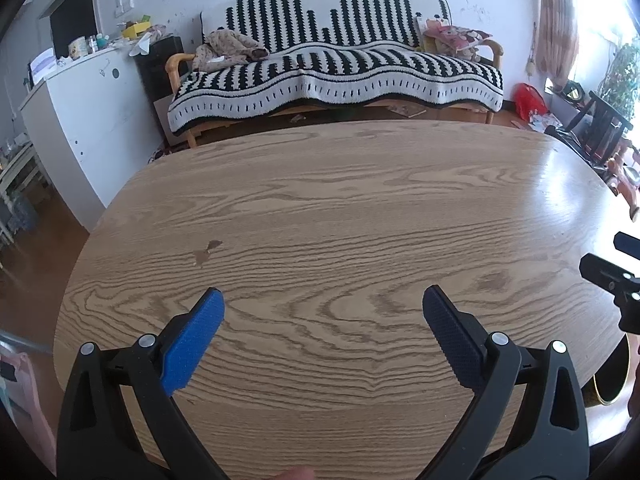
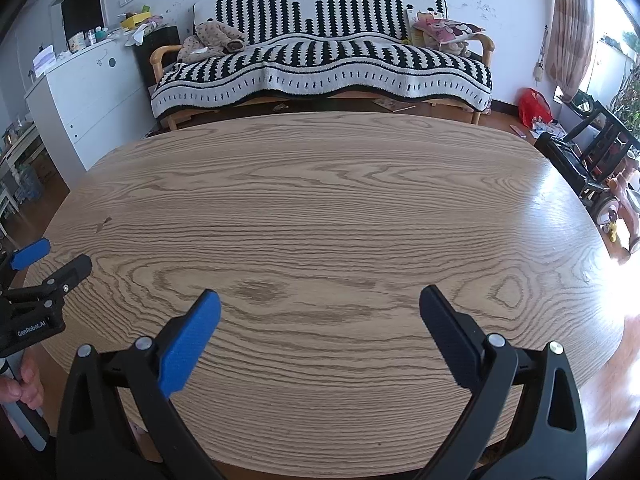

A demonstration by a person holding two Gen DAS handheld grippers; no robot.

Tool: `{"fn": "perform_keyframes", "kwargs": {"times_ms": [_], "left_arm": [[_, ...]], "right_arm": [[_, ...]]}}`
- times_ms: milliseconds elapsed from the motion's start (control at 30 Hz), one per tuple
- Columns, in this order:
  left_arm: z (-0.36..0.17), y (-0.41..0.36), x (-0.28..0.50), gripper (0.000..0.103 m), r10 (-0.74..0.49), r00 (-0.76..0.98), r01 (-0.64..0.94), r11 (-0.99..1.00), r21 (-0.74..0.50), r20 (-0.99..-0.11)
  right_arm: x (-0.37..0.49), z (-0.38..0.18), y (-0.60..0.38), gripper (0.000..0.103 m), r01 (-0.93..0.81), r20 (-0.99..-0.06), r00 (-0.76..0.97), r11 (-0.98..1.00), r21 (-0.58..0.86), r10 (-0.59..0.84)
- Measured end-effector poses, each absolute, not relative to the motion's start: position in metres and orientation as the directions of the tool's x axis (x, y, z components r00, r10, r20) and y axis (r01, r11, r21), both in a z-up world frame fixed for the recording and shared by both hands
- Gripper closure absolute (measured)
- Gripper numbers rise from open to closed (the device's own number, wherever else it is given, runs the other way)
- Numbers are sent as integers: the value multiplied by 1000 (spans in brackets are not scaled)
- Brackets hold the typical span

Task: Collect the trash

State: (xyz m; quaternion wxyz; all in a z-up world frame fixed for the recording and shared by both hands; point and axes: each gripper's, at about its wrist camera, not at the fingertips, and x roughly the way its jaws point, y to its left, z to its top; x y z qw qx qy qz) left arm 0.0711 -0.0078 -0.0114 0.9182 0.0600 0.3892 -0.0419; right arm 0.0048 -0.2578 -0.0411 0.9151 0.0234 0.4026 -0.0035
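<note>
No trash shows on the counter (image 1: 340, 208); where the task's thing lies cannot be told from either view. The only mark on the wood-grain top is a small dark stain (image 1: 208, 250), toward the counter's left side and well apart from both tools.

The left gripper (image 1: 323, 300) hangs over the near edge of the counter, its jaws spread wide with nothing between them. One pad is bright blue, the other dark navy. The right gripper (image 2: 320, 298) sits beside it over the same near edge, jaws likewise wide apart and holding nothing. Each tool shows at the margin of the other's view: the right one as black parts at the counter's right rim, the left one at the counter's left rim, where a hand (image 2: 22, 384) clasps its handle below the counter's edge.

Beyond the counter's far edge stands a sofa (image 1: 336, 68) draped in a black-and-white patterned throw, with a crumpled garment (image 1: 228, 50) at one end and a pink cushion (image 1: 456, 38) at the other. Left of the counter is a white cabinet (image 1: 80, 120) with clutter on top. Past the counter's far right corner lie a red bag (image 1: 528, 100) on the floor, a dark chair (image 2: 600, 140) and a child's ride-on toy (image 2: 616, 204).
</note>
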Motion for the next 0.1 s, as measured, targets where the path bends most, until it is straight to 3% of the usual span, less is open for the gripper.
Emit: {"fn": "perform_keyframes", "kwargs": {"times_ms": [100], "left_arm": [[-13,-7,71,6,-36,689,124,990,69,-724]], "right_arm": [[5,-42,-262,7,30,-739,674,999,39,9]]}}
